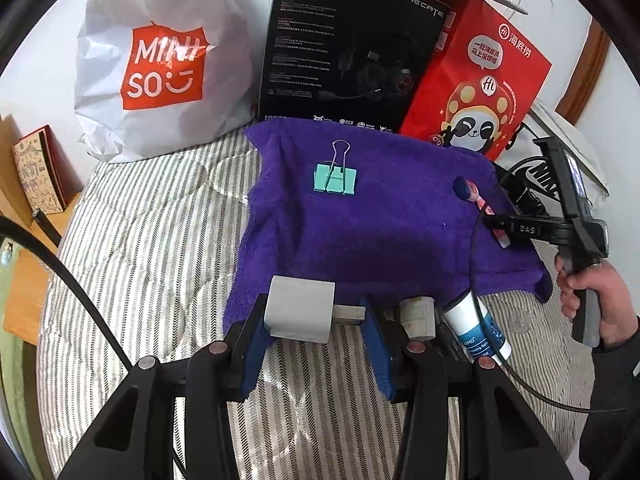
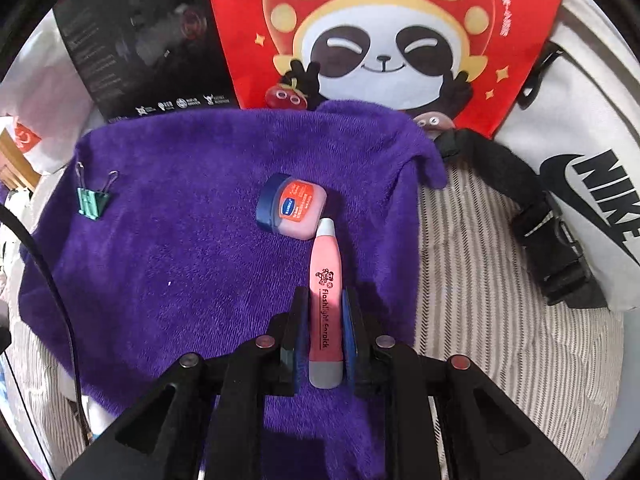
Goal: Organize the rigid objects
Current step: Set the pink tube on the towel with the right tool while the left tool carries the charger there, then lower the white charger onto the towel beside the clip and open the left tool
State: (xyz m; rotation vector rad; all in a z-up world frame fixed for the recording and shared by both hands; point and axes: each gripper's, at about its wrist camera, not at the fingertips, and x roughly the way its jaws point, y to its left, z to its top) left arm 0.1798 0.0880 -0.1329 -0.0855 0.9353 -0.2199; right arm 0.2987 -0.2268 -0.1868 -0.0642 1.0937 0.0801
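Observation:
A purple towel [image 1: 360, 216] lies on the striped bed. My left gripper [image 1: 316, 316] is shut on a white charger plug [image 1: 300, 308], held over the towel's near edge. A teal binder clip [image 1: 335, 178] lies on the towel; it also shows in the right wrist view [image 2: 93, 200]. My right gripper [image 2: 325, 300] is shut on a pink flashlight earpick [image 2: 326, 304] lying on the towel [image 2: 180, 260]. The earpick's tip touches a small Vaseline jar [image 2: 292, 210]. In the left wrist view the right gripper [image 1: 500, 224] grips the earpick [image 1: 494, 220] beside the jar [image 1: 464, 188].
A white tube [image 1: 478, 328] and a small white jar [image 1: 418, 316] lie at the towel's near edge. A Miniso bag [image 1: 160, 60], a black headset box [image 1: 344, 40] and a red panda bag [image 1: 476, 80] stand behind. A white Nike bag [image 2: 580, 200] lies right.

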